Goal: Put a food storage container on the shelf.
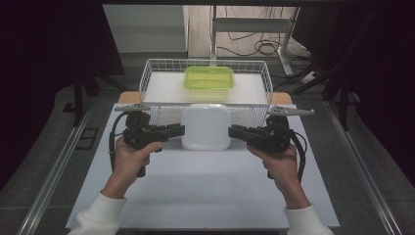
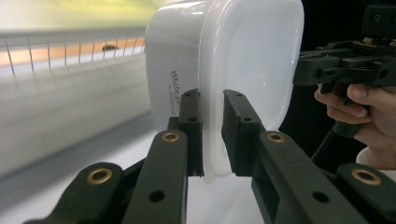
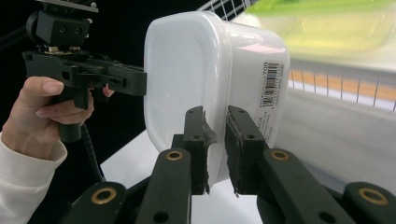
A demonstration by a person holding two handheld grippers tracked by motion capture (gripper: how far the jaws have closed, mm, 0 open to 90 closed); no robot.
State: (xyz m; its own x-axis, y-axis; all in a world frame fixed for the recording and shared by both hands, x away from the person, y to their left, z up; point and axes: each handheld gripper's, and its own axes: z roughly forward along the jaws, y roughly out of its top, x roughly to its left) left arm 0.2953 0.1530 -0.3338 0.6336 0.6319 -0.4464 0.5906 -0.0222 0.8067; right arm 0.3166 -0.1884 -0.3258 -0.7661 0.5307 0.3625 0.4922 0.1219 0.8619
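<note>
The high view is dim at its sides and corners, nearly black, with even light from above on the white table (image 1: 205,191) and few shadows. In both gripper views the black jaws are sharp, while the wire basket (image 2: 70,46) and green box (image 3: 322,23) beyond them smear into blur. Soft glare sits on the white tub (image 3: 205,70) pinched between the jaws

We see a smooth, glossy white plastic container (image 1: 206,127), matt black plastic gripper jaws with brass-coloured rivets, a white-coated wire basket (image 1: 147,78), a translucent green plastic box (image 1: 209,77), a matt white tabletop (image 1: 205,191), a pale cloth sleeve (image 3: 18,186).
</note>
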